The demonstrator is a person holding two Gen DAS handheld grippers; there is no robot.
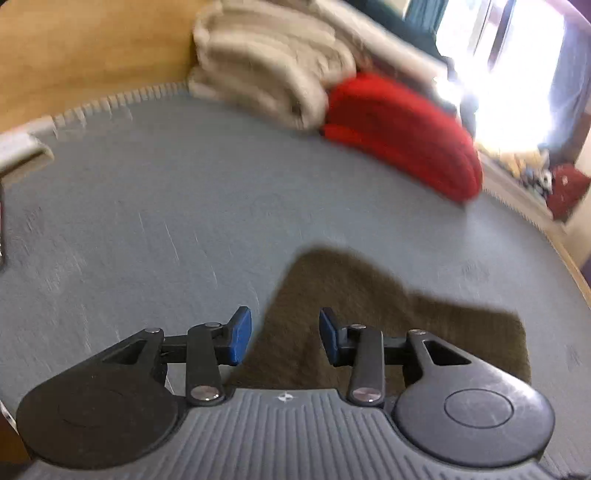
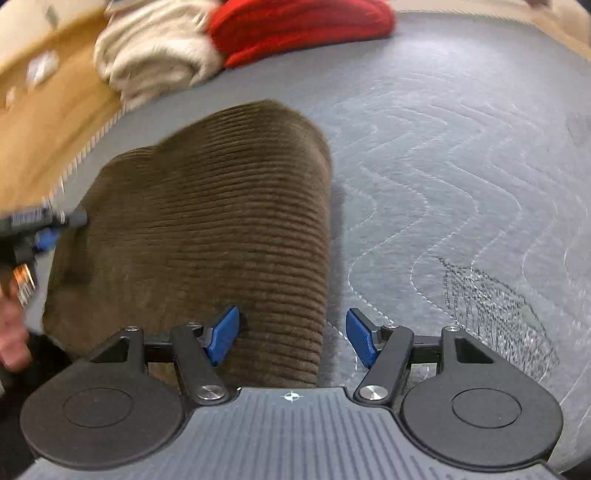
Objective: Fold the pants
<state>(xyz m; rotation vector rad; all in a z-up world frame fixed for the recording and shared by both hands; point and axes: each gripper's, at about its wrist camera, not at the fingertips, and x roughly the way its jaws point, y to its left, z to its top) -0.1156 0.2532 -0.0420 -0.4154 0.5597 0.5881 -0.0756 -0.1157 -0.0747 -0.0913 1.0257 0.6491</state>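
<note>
Brown corduroy pants (image 2: 207,229) lie on the grey quilted pad (image 2: 461,155) covering the table, already in a compact folded bundle w/ ribs running across. Bundle sits toward the pad's left edge, where the wood of the table (image 2: 40,140) shows beyond the stitched border. At the far end of the pad: a cream folded blanket (image 2: 155,62) and a red folded garment (image 2: 295,26), touching each other, well apart from the pants.

Right gripper (image 2: 291,336): jaws fairly wide, nothing pinched. Left blue pad is over the cloth, right one over bare pad, so it straddles the near right edge of the bundle. Whether it touches the fabric, can't tell.

Left gripper (image 1: 286,338): jaws about half apart, nothing between them, pointing down at the bundle's left side; the pants edge runs through the gap below. In the right wrist view it shows at the bundle's left edge, blurred, w/ part of a hand (image 2: 13,332) behind it.

Step, as I judge it: late stage, re-gripping or tidying the folded bundle, prob. setting up one more fold or a final squaring. Next move needs both grippers to get down onto an edge and close on all layers together, else the top layer peels off alone. Both views motion-blurred, so layer count unclear.
</note>
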